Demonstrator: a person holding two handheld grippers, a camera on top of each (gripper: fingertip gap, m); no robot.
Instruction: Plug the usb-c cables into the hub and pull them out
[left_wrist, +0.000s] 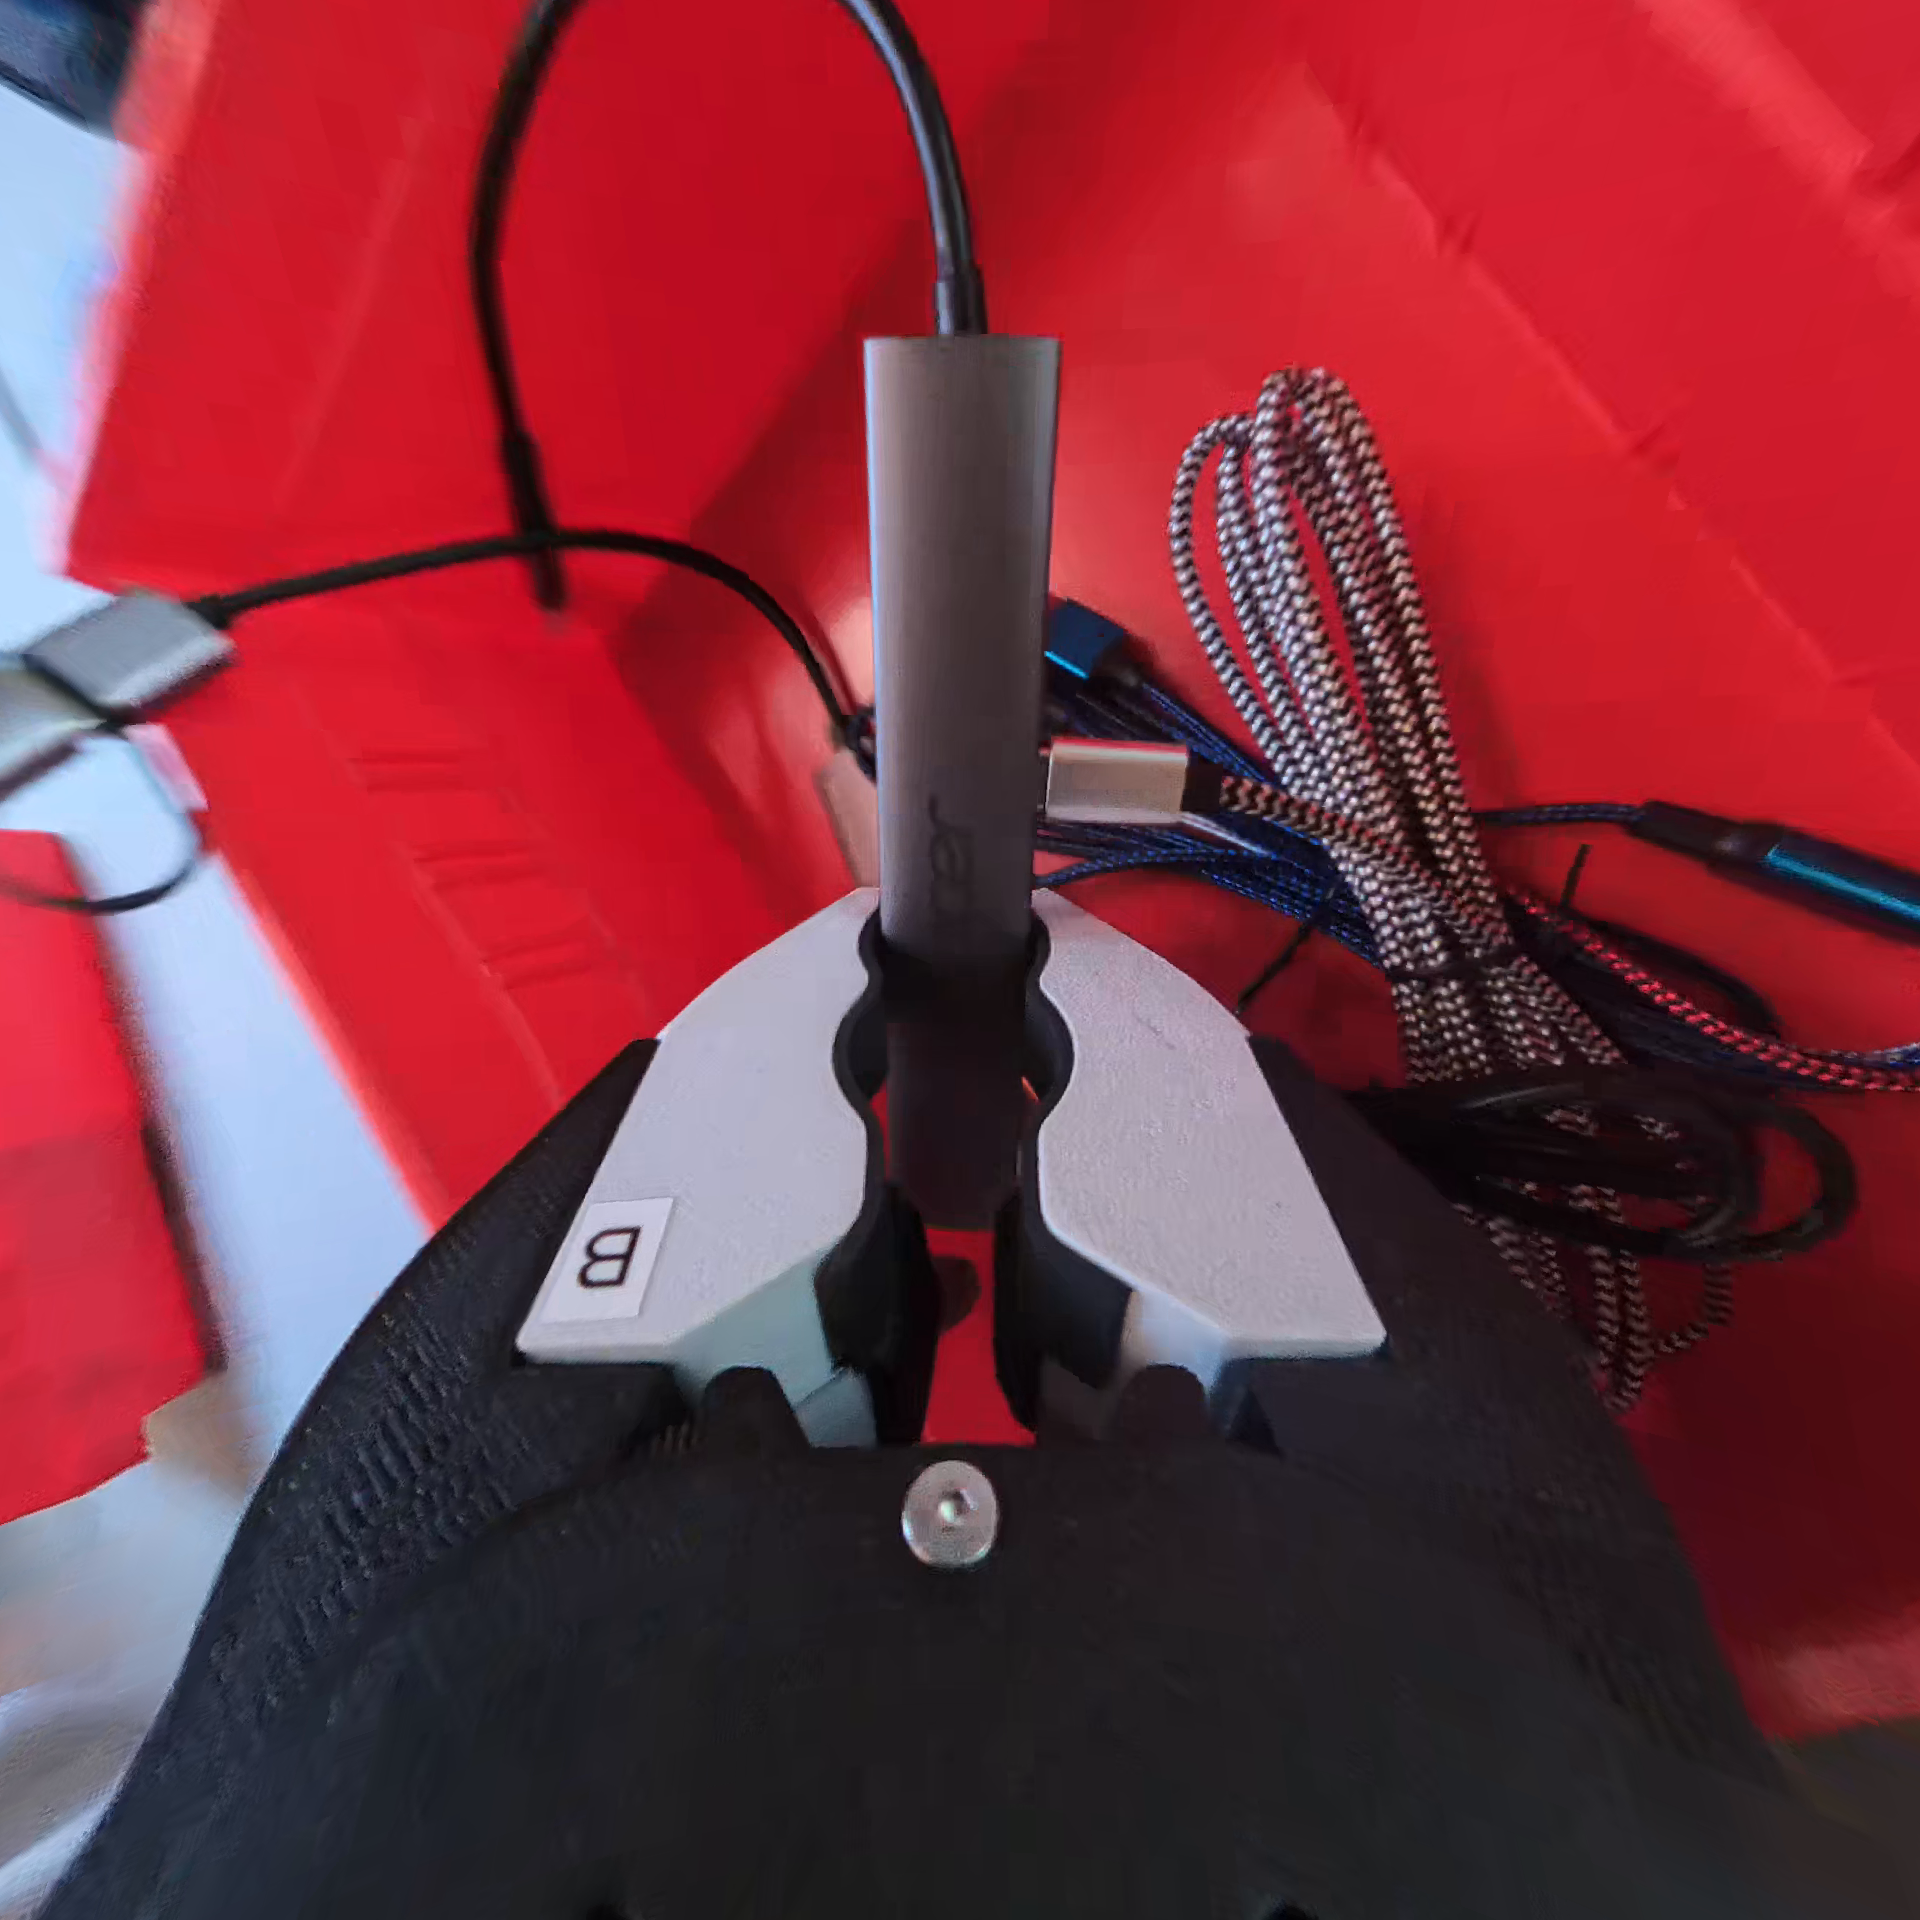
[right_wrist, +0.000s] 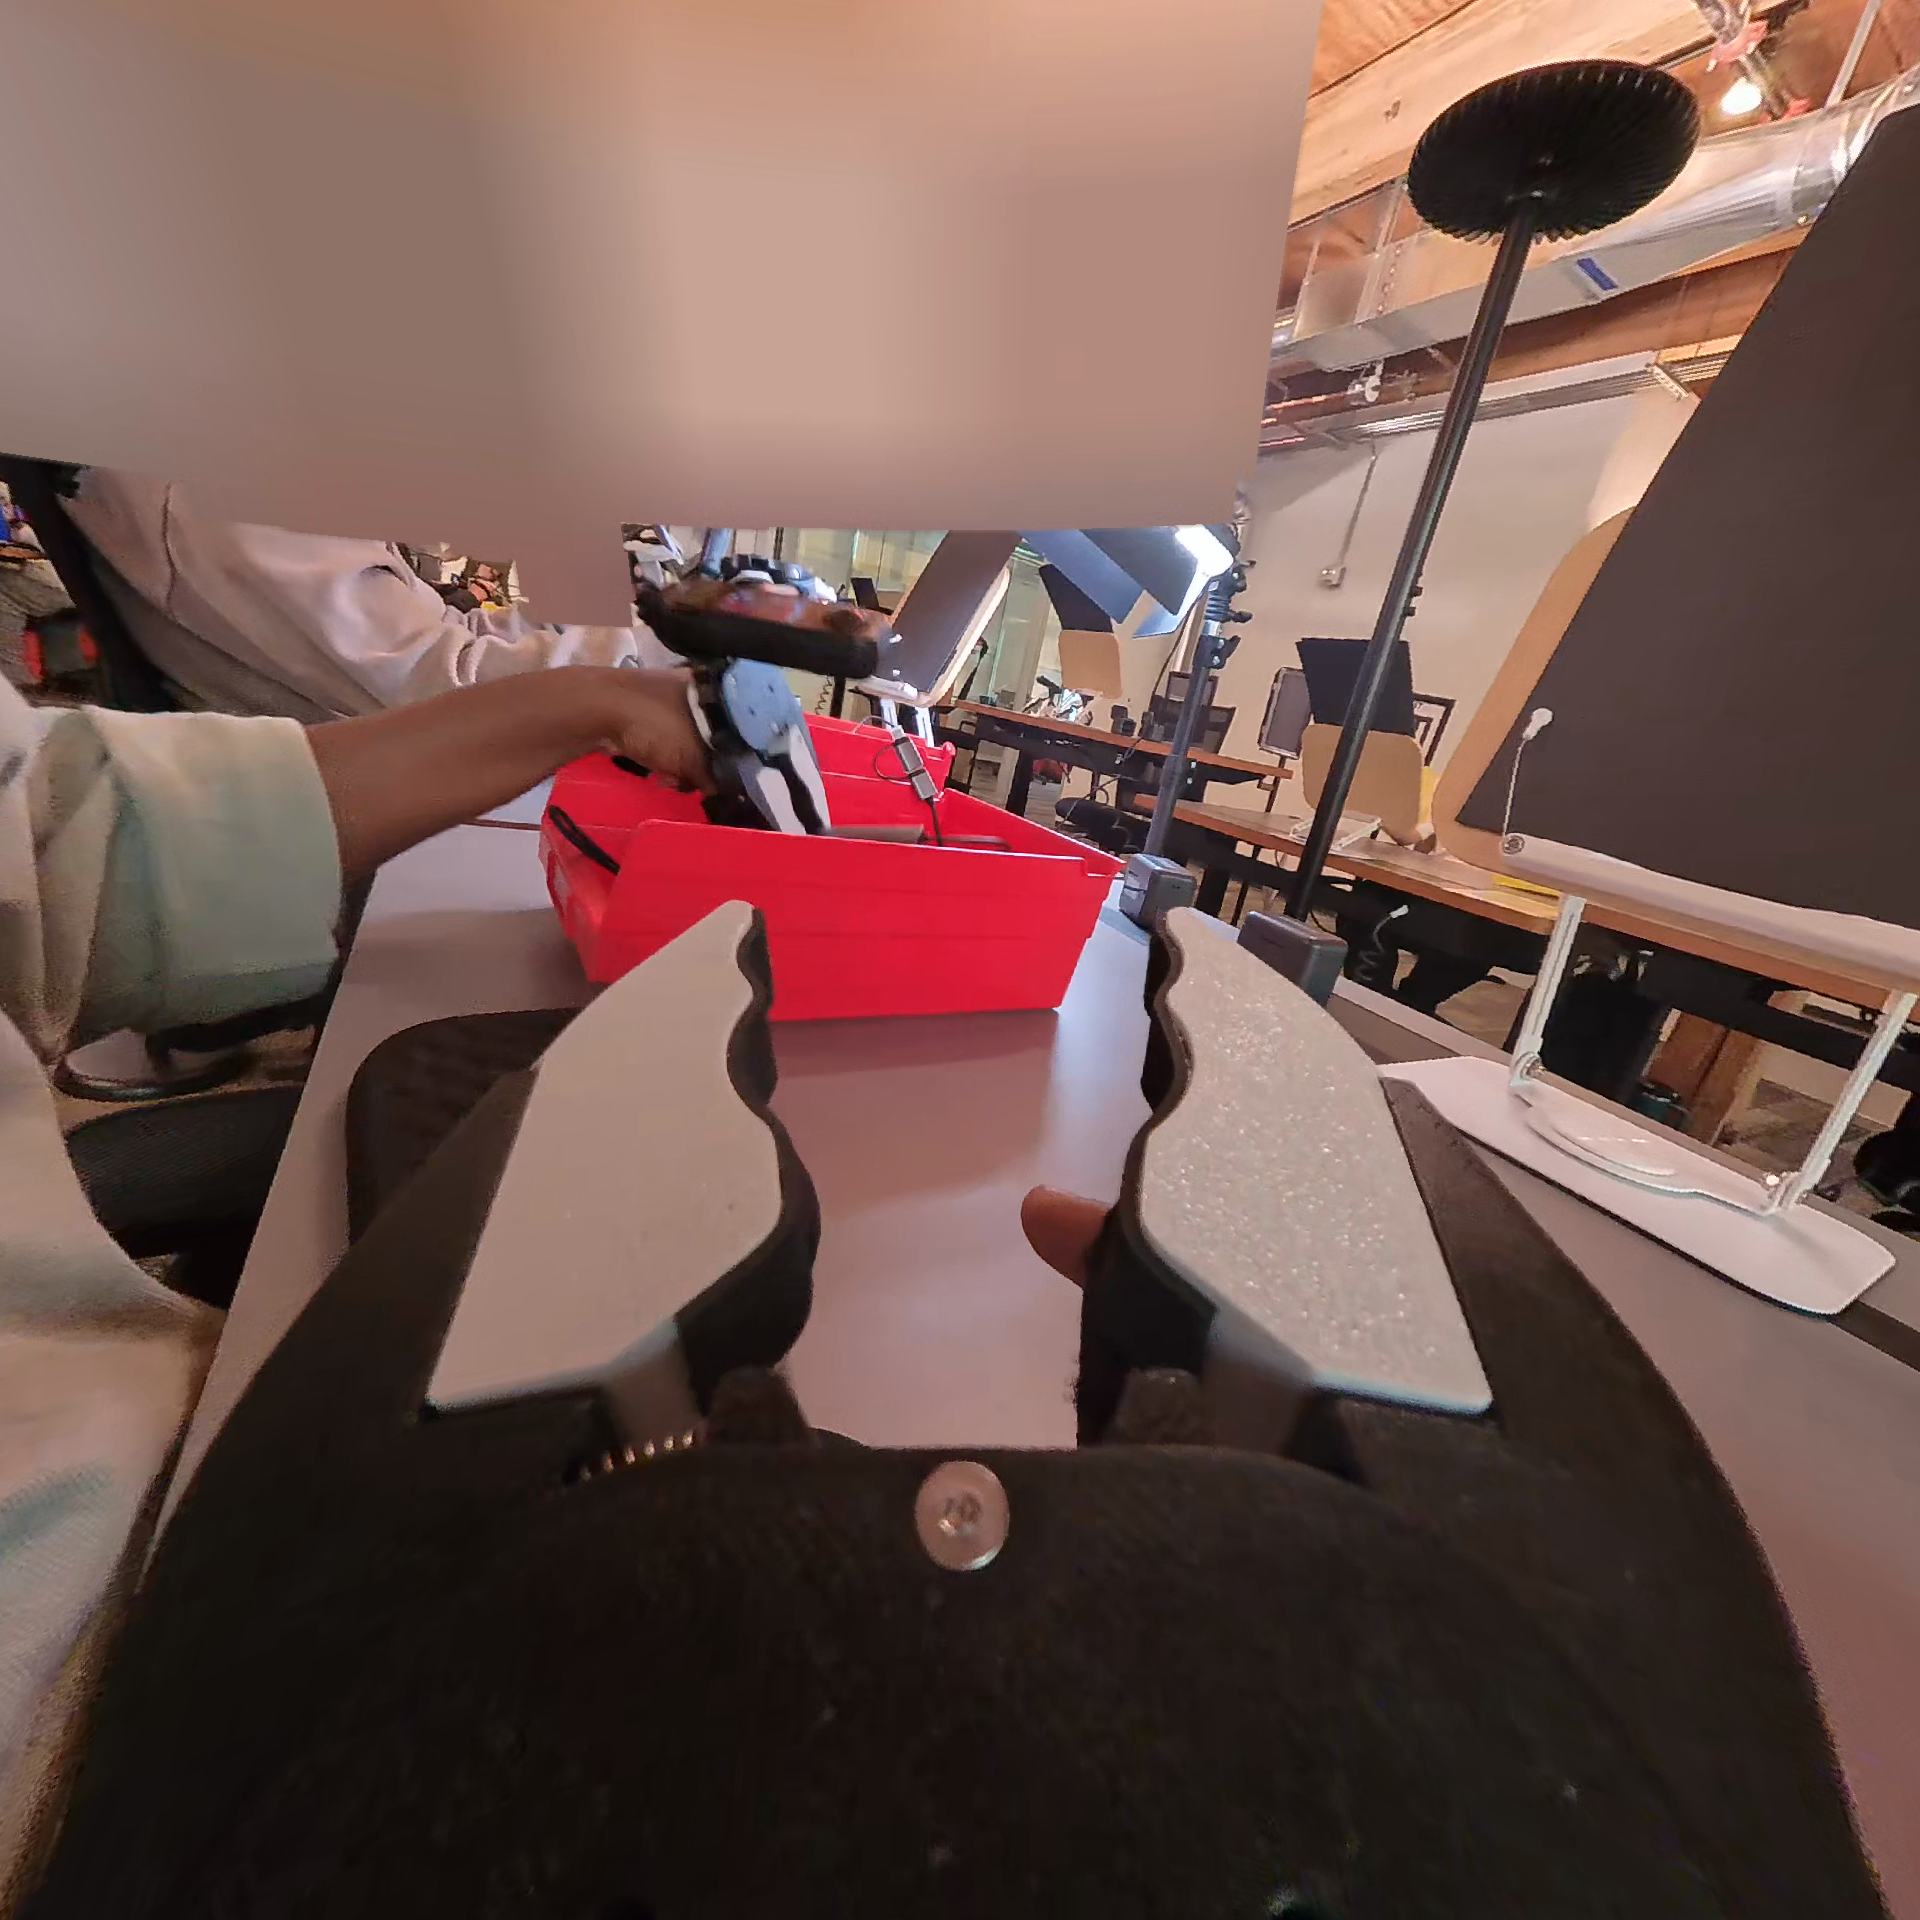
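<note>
In the left wrist view my left gripper (left_wrist: 956, 935) is shut on a dark grey stick-shaped hub (left_wrist: 961, 623) and holds it over the inside of a red bin (left_wrist: 1455, 260). The hub's black cable (left_wrist: 488, 260) loops up and back. A silver plug (left_wrist: 1117, 779) sits at the hub's right side; whether it is inserted I cannot tell. A bundle of braided cables (left_wrist: 1382, 727) lies to the right in the bin. In the right wrist view my right gripper (right_wrist: 956, 956) is open and empty above the grey table (right_wrist: 935, 1122), short of the red bin (right_wrist: 831, 925). The left gripper (right_wrist: 774, 769) reaches into that bin.
A second grey adapter (left_wrist: 125, 655) with a black cable lies at the left bin edge. On the table stand a black pole with a round top (right_wrist: 1455, 468), two small grey blocks (right_wrist: 1294, 951) and a white stand (right_wrist: 1714, 1174) at the right. A person's arm (right_wrist: 468, 738) crosses from the left. Tip to tip, the grippers are about 40 centimetres apart.
</note>
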